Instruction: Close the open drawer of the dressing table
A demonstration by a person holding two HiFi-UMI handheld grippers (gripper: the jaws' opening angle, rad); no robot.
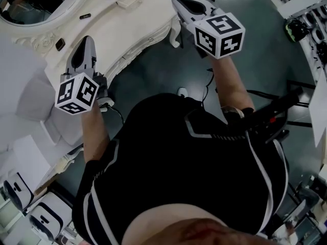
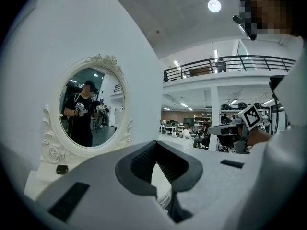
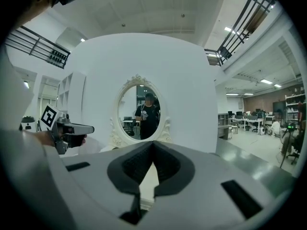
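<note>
No legible txt, nos. or brand names in any view.
Only print-like marks are the b/w square code patterns on the left white marker cube (image 1: 76, 93) of the left gripper (image 2: 156, 145) and on the right white marker cube (image 1: 219, 34) of the right gripper (image 3: 153, 143): blocky shapes, no letters or digits. Each cube also shows small in the opp. gripper view, also w/o chars. Small dark tags (image 1: 85, 16) on the cream carved dressing table (image 1: 133, 24) are too small to tell if printed. Bkgd shelves and benches are too far and blurred for any sign.
</note>
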